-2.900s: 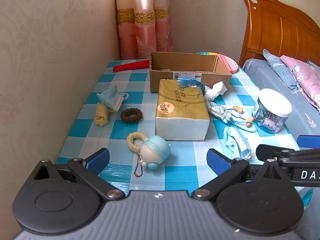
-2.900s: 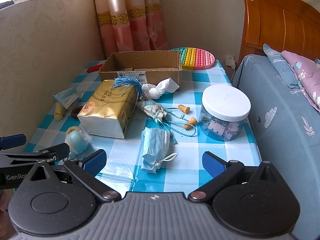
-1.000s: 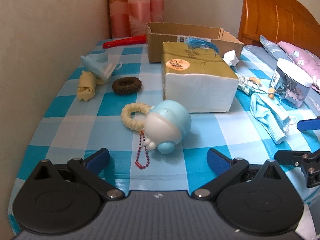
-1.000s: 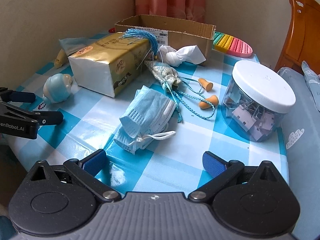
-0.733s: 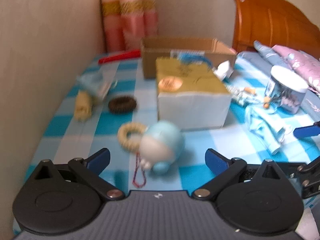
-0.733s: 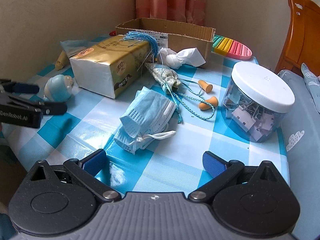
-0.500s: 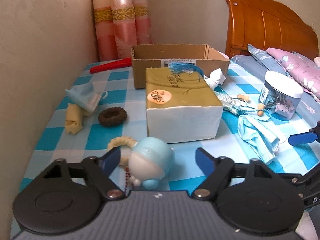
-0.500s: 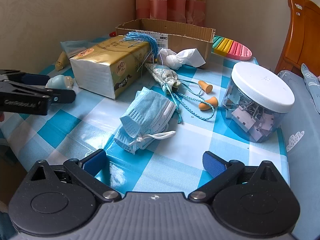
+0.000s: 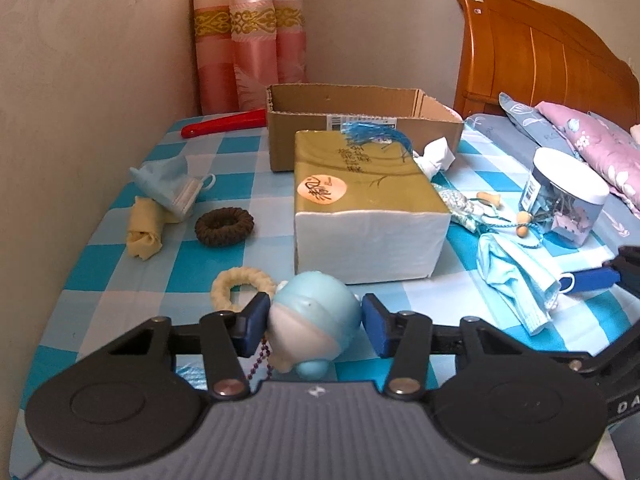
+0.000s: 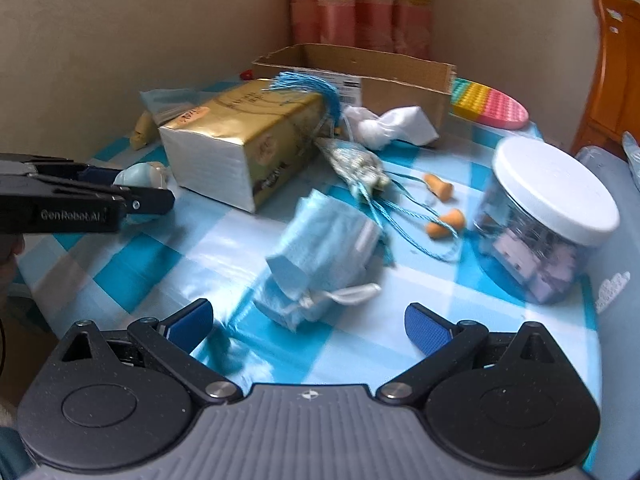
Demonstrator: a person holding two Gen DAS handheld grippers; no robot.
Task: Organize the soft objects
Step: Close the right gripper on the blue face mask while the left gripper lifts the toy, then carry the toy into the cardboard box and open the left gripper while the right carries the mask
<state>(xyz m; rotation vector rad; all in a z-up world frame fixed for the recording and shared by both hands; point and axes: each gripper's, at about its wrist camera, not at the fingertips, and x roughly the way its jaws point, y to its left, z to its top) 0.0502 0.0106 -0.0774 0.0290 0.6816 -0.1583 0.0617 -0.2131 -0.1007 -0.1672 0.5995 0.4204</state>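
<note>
Left tongs (image 9: pixel 312 322) are closing around the blue squishy toy (image 9: pixel 314 320); right tongs (image 10: pixel 308 322) stand spread. Next: lift toward the cardboard box (image 9: pixel 360 128) ahead.

On the bench (image 9: pixel 120 304), the tissue pack (image 9: pixel 368 216) sits mid-way. Behind it stands the cardboard box (image 9: pixel 360 120); left of it lie the hair tie (image 9: pixel 224 226) and a folded mask (image 9: pixel 168 184); right of it, the jar (image 9: pixel 568 196); before it, the round toy (image 9: pixel 314 320).
</note>
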